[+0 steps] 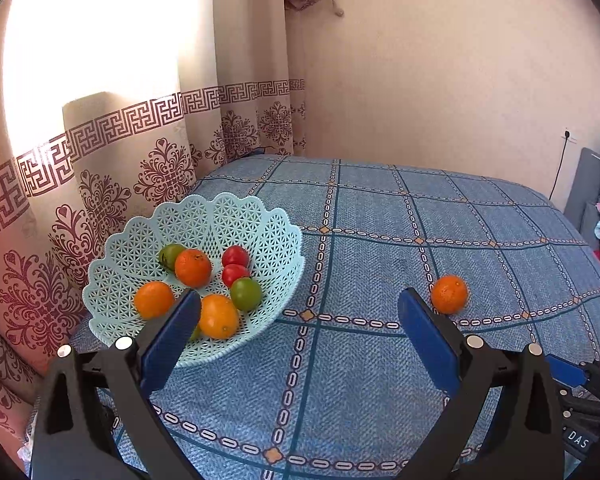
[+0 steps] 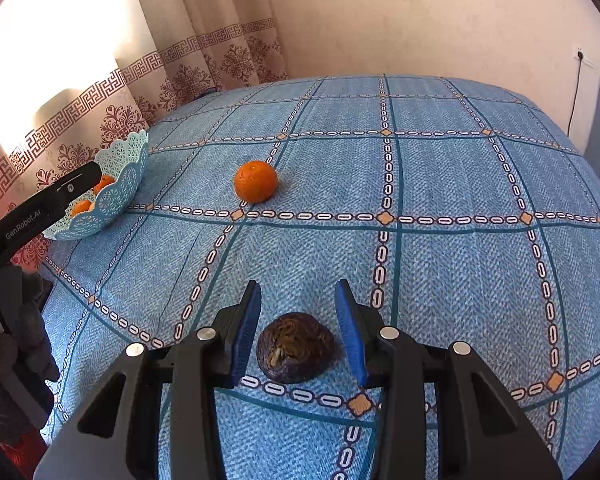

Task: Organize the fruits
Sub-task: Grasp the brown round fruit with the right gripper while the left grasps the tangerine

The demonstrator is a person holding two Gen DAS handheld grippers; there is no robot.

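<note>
Blue checked cloth (image 2: 460, 240). Basket (image 1: 260, 220) of fruit at 9 o'clock. Lone orange (image 2: 256, 181) at 12. Right gripper (image 2: 296, 308) open, straddling dark fruit (image 2: 296, 348). Left gripper (image 1: 300, 304) open, empty.

Left wrist view: looks forward over the bed (image 1: 380, 240), basket (image 1: 148, 232) close at left. Right wrist view: lower, nearer the bedspread. Both share the loose orange (image 1: 449, 294) (image 2: 256, 181)

Strong daylight blows out the curtained window (image 1: 92, 32) at upper left, soft shadows fall beside the fruit, both fisheye views stay sharp but bend and darken at the corners
</note>
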